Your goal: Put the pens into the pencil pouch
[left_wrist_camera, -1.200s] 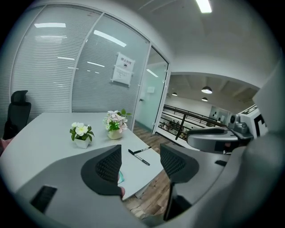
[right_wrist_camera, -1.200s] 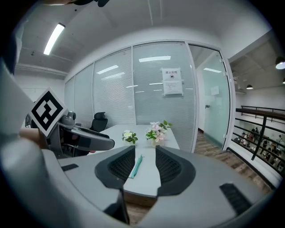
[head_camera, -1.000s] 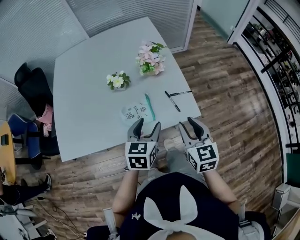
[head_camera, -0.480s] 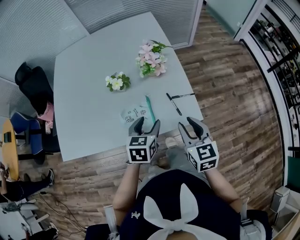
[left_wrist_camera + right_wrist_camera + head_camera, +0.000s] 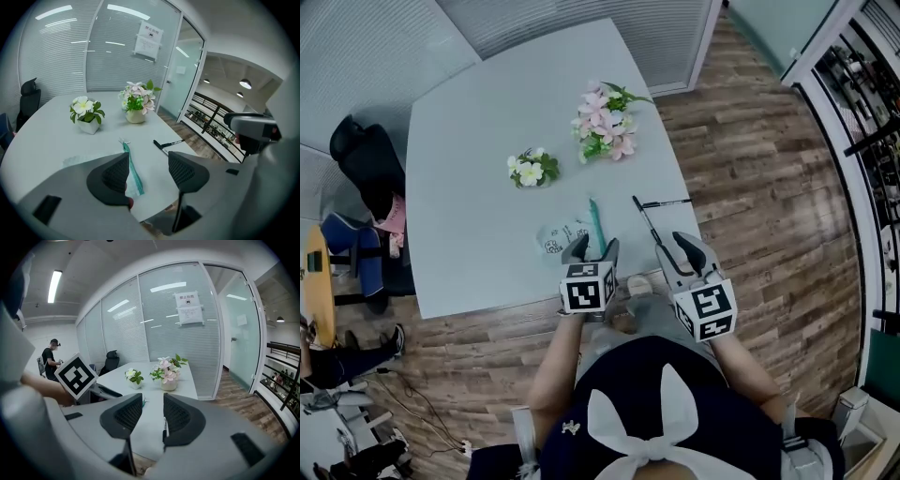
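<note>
Pencil pouch [image 5: 567,234] flat on counter [image 5: 469,141] near front edge, just ahead of left gripper [image 5: 590,247] — jaws wide apart, empty. Two pens [image 5: 647,221] right of it, meeting at one end, ahead of right gripper [image 5: 673,246] — jaws apart, nothing held.

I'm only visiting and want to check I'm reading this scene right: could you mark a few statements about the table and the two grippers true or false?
Both pens lie on the table, outside the pencil pouch. True.
The left gripper has its jaws clamped on a pen. False: its jaws stand apart with nothing between them.
Two pots of flowers stand on the table. True: a white-flowered pot and a pink-flowered pot.
The right gripper holds the pencil pouch. False: its jaws are open and empty; the pouch lies on the table.
</note>
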A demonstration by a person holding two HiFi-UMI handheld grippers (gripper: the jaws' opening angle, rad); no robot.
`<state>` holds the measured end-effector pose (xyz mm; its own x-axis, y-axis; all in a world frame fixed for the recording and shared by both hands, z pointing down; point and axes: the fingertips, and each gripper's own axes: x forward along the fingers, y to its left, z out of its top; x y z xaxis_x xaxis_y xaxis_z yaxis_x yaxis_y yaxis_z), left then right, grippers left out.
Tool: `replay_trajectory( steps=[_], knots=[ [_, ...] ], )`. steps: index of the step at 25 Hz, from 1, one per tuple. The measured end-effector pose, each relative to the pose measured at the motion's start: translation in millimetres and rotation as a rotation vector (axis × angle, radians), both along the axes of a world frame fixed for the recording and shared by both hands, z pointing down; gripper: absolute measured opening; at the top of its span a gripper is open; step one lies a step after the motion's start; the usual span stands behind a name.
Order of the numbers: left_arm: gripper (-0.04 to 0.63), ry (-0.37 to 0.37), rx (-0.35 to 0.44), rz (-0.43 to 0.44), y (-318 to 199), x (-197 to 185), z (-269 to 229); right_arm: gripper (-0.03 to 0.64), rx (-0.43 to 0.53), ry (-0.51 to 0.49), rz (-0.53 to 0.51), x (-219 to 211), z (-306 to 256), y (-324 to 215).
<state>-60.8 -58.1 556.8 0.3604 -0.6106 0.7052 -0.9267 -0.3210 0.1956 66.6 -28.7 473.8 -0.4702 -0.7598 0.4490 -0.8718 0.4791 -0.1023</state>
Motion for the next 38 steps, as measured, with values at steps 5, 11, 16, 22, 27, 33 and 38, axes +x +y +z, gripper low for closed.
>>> replay_trajectory(
  steps=[5, 11, 16, 22, 27, 33, 38],
  knots=[
    [0.261, -0.029, -0.055, -0.054, -14, -2, 26, 0.137, -0.010, 0.001, -0.045, 3, 5, -21],
    [0.261, -0.048, -0.128, -0.102, -25, -4, 56, 0.137, -0.012, -0.004, -0.085, 9, 10, -39],
    [0.261, -0.073, -0.176, -0.125, -32, -9, 77, 0.137, -0.017, -0.005, -0.087, 18, 16, -44],
    [0.239, -0.066, -0.211, -0.196, -37, -20, 92, 0.137, -0.032, -0.007, -0.095, 21, 19, -40],
    [0.192, -0.106, -0.225, -0.229, -38, -26, 101, 0.137, -0.033, 0.009, -0.112, 19, 22, -37],
    [0.108, -0.155, -0.219, -0.209, -34, -29, 105, 0.137, -0.038, 0.007, -0.109, 13, 22, -36],
    [0.075, -0.150, -0.215, -0.187, -30, -26, 103, 0.137, -0.037, 0.004, -0.115, 8, 21, -35]
  ],
)
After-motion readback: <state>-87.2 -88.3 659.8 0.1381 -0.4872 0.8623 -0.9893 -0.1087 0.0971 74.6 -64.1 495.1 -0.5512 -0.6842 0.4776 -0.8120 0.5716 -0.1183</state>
